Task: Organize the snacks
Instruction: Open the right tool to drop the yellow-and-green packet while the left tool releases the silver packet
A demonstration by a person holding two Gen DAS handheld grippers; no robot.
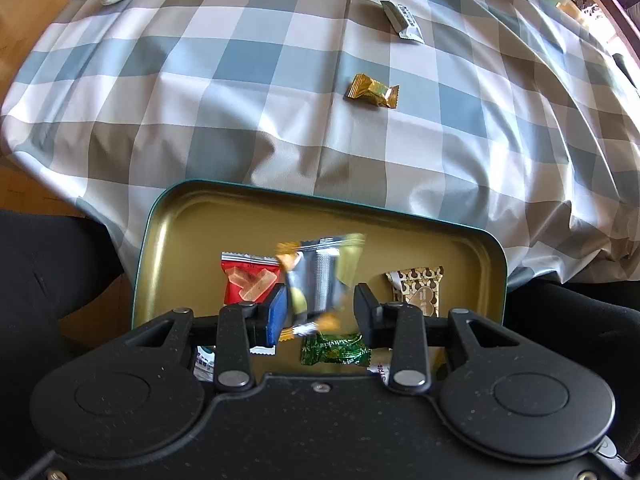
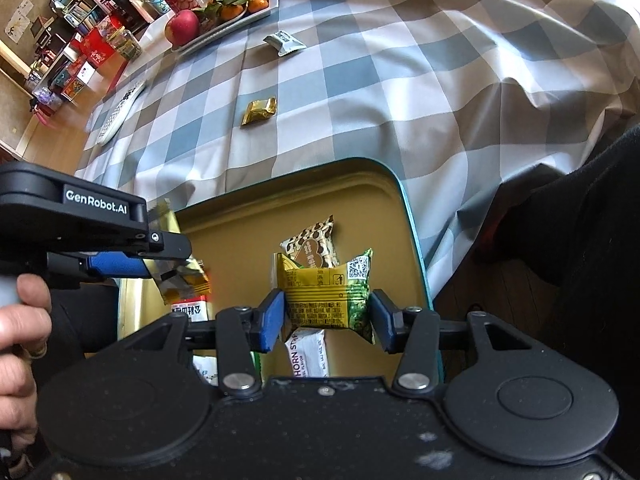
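Between our right gripper (image 2: 327,312) pads sits a yellow-green packet (image 2: 328,292), pinched at both sides and held over the tin tray (image 2: 412,240), likely for dropping in. Our left gripper (image 1: 318,308) stands part open around a blurred silver packet (image 1: 320,276); we cannot tell whether it grips. A gold candy (image 1: 373,91) and white sachet (image 1: 403,22) wait on the checked cloth (image 1: 200,100).

The tablecloth (image 1: 200,80) is checked in blue, grey and white. The tin (image 1: 180,220) is gold inside with a teal rim, holding a red packet (image 1: 240,280), a green candy (image 1: 336,354) and a brown-and-cream patterned packet (image 1: 420,288). A gold candy (image 1: 373,91) lies on the cloth.
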